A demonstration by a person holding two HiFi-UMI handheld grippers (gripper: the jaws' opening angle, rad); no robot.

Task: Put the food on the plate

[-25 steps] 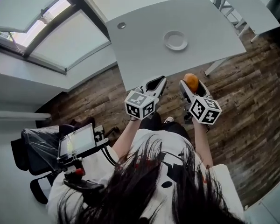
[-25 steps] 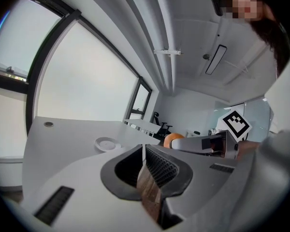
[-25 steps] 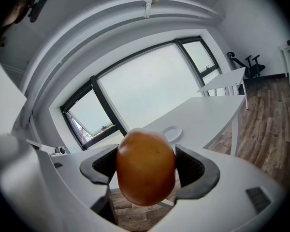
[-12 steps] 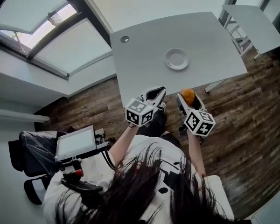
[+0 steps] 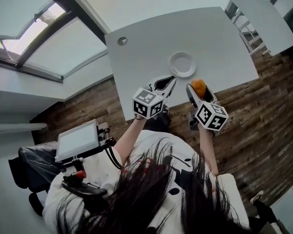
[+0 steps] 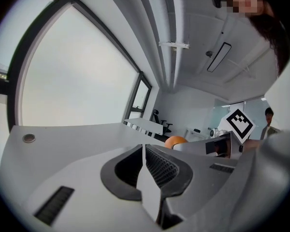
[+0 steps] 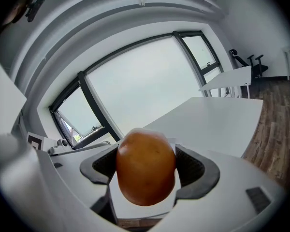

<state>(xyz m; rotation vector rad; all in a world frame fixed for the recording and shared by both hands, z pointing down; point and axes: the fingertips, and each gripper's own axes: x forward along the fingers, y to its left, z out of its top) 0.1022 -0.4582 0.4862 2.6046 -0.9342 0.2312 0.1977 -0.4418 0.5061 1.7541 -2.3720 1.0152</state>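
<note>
Two grippers hover at the near edge of the white table (image 5: 146,48). The left gripper (image 5: 167,83) has its jaws pressed together with nothing between them, its tips just short of the white plate (image 5: 182,64). The plate sits empty close to that near edge, about midway along it. The right gripper (image 5: 197,88) is clamped on an orange-brown fruit (image 5: 198,85), held just right of the plate, apparently above the table's edge. To do this well, carry the fruit over the plate's centre and lower it until it rests there. Then part the jaws slowly so the round fruit does not roll off, with the left gripper kept out of the way.
</note>
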